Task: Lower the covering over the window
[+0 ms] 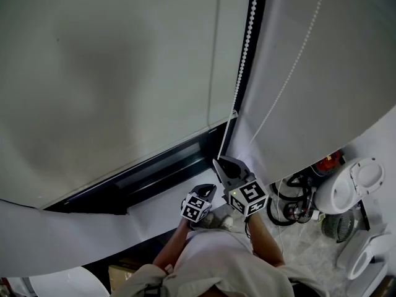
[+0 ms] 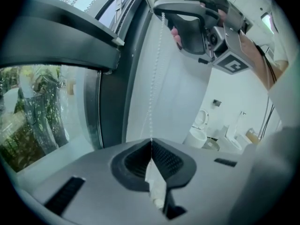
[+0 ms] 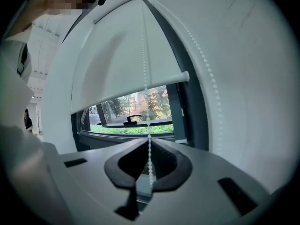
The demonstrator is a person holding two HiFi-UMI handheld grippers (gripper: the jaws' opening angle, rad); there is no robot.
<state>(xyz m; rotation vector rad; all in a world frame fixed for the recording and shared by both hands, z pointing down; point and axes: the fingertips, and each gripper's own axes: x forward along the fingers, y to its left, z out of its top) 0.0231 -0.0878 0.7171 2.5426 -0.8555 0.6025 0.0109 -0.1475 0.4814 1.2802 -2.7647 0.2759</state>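
The right gripper (image 3: 149, 143) has its fingers (image 3: 171, 165) closed on the bead chain (image 3: 145, 64). The chain runs straight up from them (its long axis close to vertical) and crosses the bottom rail (image 3: 140, 89) of the roller blind (image 3: 117, 50).

The left gripper (image 2: 151, 142) sits lower on the same chain. Its fingers (image 2: 171, 162) are also pinched shut on it, and a white scrap bunched behind the grip is hard to identify. From the left fingers the chain climbs to the right gripper, which is above them.

The blind hangs above and beyond the right fingers, with its rail lying crosswise over the window (image 3: 136, 125). It covers most of the opening, and a strip of glass and greenery shows beneath the rail.

In the head view the left fingers are hard to make out beside their marker cube (image 1: 197, 208). The chain's upper end runs out of every frame.
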